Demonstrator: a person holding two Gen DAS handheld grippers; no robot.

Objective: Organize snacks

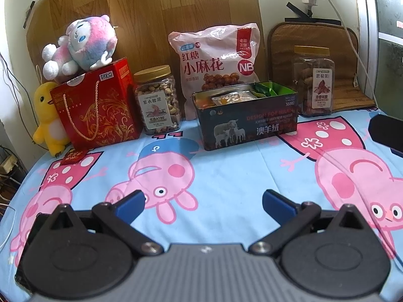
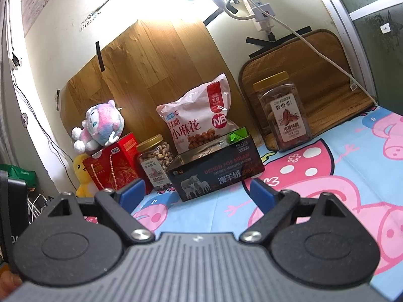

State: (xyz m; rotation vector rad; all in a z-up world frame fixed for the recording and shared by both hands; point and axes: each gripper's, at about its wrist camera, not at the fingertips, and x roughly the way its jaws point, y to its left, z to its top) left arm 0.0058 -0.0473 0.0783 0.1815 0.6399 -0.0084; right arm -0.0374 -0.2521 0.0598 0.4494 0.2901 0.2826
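Observation:
A dark open tin box [image 1: 249, 123] with sheep printed on it stands mid-table, holding several snack packets [image 1: 231, 97]; it also shows in the right wrist view [image 2: 216, 171]. Behind it leans a pink snack bag [image 1: 216, 60] [image 2: 199, 120]. A gold-lidded nut jar [image 1: 158, 100] [image 2: 156, 161] stands to its left, and a pecan jar [image 1: 314, 83] [image 2: 284, 113] to its right. A small red packet [image 1: 73, 156] lies at the table's left. My left gripper [image 1: 204, 203] is open and empty, low over the cloth in front of the tin. My right gripper [image 2: 196, 191] is open and empty, in front of the tin.
A red gift box [image 1: 98, 108] with a pink plush [image 1: 83, 45] on top and a yellow duck plush [image 1: 49, 118] stand at the far left. A brown mat [image 1: 327, 58] leans against the wall at right. A cartoon-pig tablecloth [image 1: 226, 176] covers the table. Cables hang at right.

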